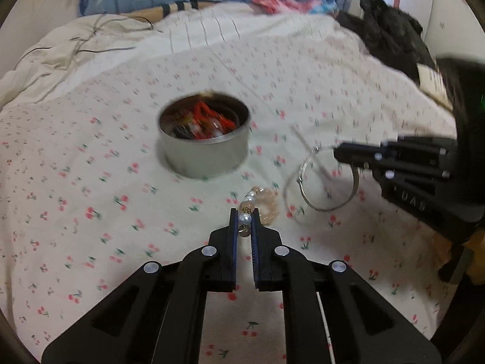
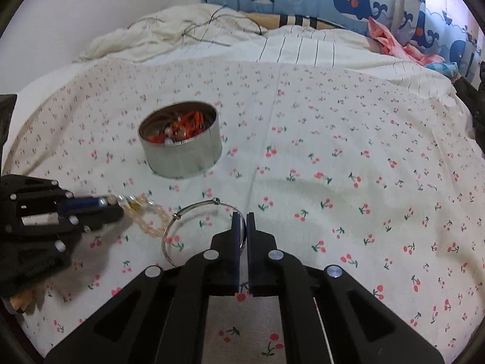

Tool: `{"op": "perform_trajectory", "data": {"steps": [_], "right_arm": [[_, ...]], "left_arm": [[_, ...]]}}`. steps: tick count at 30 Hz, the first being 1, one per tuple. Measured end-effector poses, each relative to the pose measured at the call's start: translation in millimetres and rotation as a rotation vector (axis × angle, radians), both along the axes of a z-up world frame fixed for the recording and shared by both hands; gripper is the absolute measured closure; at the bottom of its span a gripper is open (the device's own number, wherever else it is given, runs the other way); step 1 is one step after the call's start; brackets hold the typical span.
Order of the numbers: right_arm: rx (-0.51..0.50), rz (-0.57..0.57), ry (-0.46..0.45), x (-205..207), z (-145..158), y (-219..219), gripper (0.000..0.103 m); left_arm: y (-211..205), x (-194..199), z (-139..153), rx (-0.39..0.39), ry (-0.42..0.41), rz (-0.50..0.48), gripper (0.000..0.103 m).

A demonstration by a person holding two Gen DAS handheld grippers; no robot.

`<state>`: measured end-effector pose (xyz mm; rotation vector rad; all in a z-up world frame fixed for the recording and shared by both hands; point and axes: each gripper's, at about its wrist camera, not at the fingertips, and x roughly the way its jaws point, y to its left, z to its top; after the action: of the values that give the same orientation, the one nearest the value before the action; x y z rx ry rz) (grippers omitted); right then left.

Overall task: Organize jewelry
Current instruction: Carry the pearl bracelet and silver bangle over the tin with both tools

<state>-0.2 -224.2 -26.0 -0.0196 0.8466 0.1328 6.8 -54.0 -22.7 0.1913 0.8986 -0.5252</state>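
Left gripper [image 1: 245, 223] clamped on bead bracelet [image 1: 266, 204], right gripper [image 2: 242, 227] on silver bangle [image 2: 200, 230]: thin grips, either may slip short of tin [image 2: 182, 148].

pale peach beaded bracelet [image 1: 263, 206] with pearls, one end pinched, rest draped on bed. thin silver bangle [image 2: 202, 231] beside it, clamped at rim. round metal tin [image 2: 181, 143] upright, holding red-orange jewelry.

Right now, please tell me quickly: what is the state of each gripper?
Left gripper: closed on the beaded bracelet.
Right gripper: closed on the silver bangle.
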Motion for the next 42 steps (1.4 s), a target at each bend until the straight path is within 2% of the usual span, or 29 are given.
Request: {"op": "perform_trajectory", "data": {"steps": [5, 15, 21, 25, 34, 36, 42], "right_arm": [[0.006, 0.013, -0.049, -6.0, 8.9, 5.2, 0.099], [0.019, 0.025, -0.138, -6.2, 25.4, 8.3, 0.099], [0.038, 0.029, -0.163, 8.5, 31.1, 8.8, 0.099], [0.050, 0.027, -0.178, 20.3, 35.4, 9.0, 0.099], [0.070, -0.015, -0.185, 26.8, 38.1, -2.8, 0.099], [0.075, -0.018, -0.183, 27.3, 37.8, -3.9, 0.099], [0.081, -0.023, -0.180, 28.4, 37.0, -5.0, 0.099]], "left_arm": [[7.2, 3.3, 17.2, -0.020, -0.043, 0.026, 0.096], [2.5, -5.1, 40.5, -0.011, -0.122, 0.001, 0.096], [2.4, -2.4, 57.9, -0.024, -0.157, -0.001, 0.096], [4.9, 12.7, 73.0, -0.065, -0.156, 0.003, 0.096], [11.3, 63.8, 89.3, -0.188, -0.094, 0.014, 0.096], [10.0, 80.7, 85.0, -0.237, -0.052, 0.016, 0.096], [0.3, 115.6, 48.2, -0.279, 0.077, 0.032, 0.096]]}}
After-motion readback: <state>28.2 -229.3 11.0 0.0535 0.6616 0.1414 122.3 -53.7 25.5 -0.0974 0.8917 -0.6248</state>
